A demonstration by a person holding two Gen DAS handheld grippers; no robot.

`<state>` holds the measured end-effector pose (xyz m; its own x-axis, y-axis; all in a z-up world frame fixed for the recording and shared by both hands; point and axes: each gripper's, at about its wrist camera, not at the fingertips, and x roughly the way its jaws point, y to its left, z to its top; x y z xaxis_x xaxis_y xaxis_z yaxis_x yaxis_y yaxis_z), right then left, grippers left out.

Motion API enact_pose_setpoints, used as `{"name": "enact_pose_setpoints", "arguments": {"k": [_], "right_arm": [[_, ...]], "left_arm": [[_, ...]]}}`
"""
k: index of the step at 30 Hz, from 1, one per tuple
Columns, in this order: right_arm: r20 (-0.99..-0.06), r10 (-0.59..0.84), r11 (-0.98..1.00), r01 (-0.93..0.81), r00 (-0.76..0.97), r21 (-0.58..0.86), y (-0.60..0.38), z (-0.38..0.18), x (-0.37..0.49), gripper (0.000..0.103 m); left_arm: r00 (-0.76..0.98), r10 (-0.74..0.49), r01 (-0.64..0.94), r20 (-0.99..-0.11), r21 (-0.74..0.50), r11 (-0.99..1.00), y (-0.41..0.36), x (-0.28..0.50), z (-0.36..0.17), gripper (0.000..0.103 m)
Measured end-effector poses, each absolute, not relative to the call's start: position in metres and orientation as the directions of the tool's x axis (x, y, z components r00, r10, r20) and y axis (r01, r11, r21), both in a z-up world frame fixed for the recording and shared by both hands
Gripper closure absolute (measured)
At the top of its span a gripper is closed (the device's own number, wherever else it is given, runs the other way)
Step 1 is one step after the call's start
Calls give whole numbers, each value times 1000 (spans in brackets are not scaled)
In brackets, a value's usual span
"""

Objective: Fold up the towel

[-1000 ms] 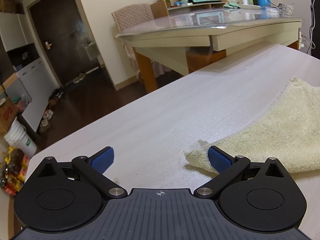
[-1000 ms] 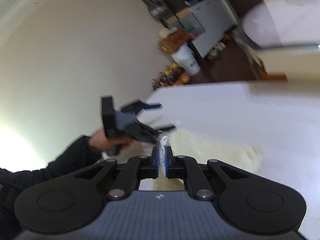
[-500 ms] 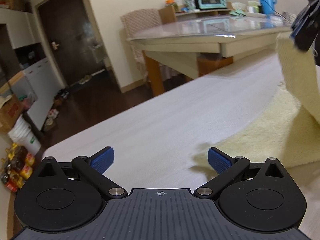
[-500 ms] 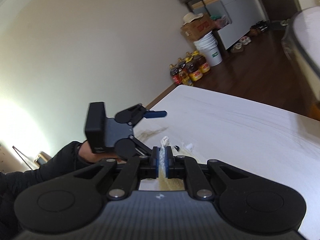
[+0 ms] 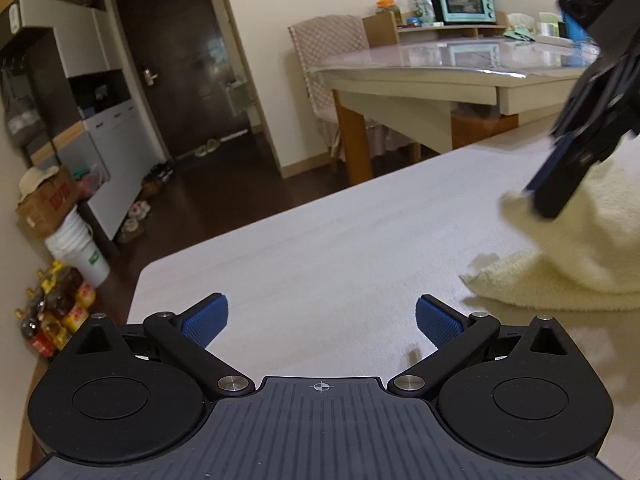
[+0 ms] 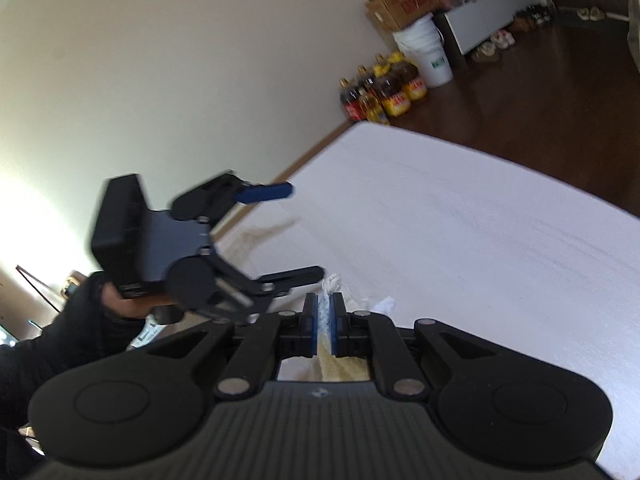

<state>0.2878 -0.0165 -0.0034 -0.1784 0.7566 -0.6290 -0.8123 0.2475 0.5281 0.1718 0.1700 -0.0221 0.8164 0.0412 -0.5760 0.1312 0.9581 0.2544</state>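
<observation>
A cream towel [image 5: 580, 268] lies on the white table [image 5: 340, 248], at the right of the left wrist view. My right gripper [image 6: 327, 320] is shut on one towel corner, whose tip pokes up between the blue pads. In the left wrist view the right gripper [image 5: 538, 202] comes down from the upper right, holding that corner above the lower layer, with the lifted part draping under it. My left gripper [image 5: 320, 320] is open over bare table, left of the towel's near corner. From the right wrist, the left gripper [image 6: 304, 230] hovers open beside the right one, in a dark-sleeved hand.
Beyond the table's far edge stand a glass-topped dining table [image 5: 460, 64], a chair [image 5: 332, 52] and a teal oven [image 5: 460, 0]. On the floor to the left are oil bottles [image 6: 380, 92], a white bucket [image 6: 424, 52] and a cardboard box [image 5: 44, 200].
My right gripper has carried the towel corner across and down toward the left gripper, doubling the towel over. My left gripper has slid a little away from the towel's near corner.
</observation>
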Motion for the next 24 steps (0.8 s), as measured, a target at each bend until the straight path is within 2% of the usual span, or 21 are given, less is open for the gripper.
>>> {"name": "enact_pose_setpoints", "arguments": {"k": [5, 7, 11, 13, 14, 18, 24], "right_arm": [[-667, 725, 281, -809, -174, 516, -1, -23, 292, 96], [-670, 724, 289, -809, -165, 512, 2, -26, 293, 90], [-615, 780, 296, -795, -119, 529, -10, -13, 300, 87], [-578, 812, 304, -786, -82, 538, -27, -1, 305, 80], [-573, 817, 311, -787, -65, 533, -34, 3, 305, 80], [-584, 809, 395, -802, 72, 449, -83, 17, 306, 80], [-668, 698, 550, -791, 258, 269, -147, 0, 300, 80]], "left_arm": [[830, 14, 152, -558, 249, 956, 163, 166, -18, 1], [832, 4, 159, -554, 246, 956, 160, 166, -17, 1], [838, -19, 183, -545, 249, 951, 146, 169, -14, 1], [841, -31, 192, -540, 245, 950, 142, 171, -14, 1], [843, -41, 198, -537, 239, 951, 137, 172, -13, 1], [845, -58, 206, -532, 224, 953, 125, 178, -14, 1], [818, 13, 175, -575, 269, 947, 119, 195, -33, 0]]}}
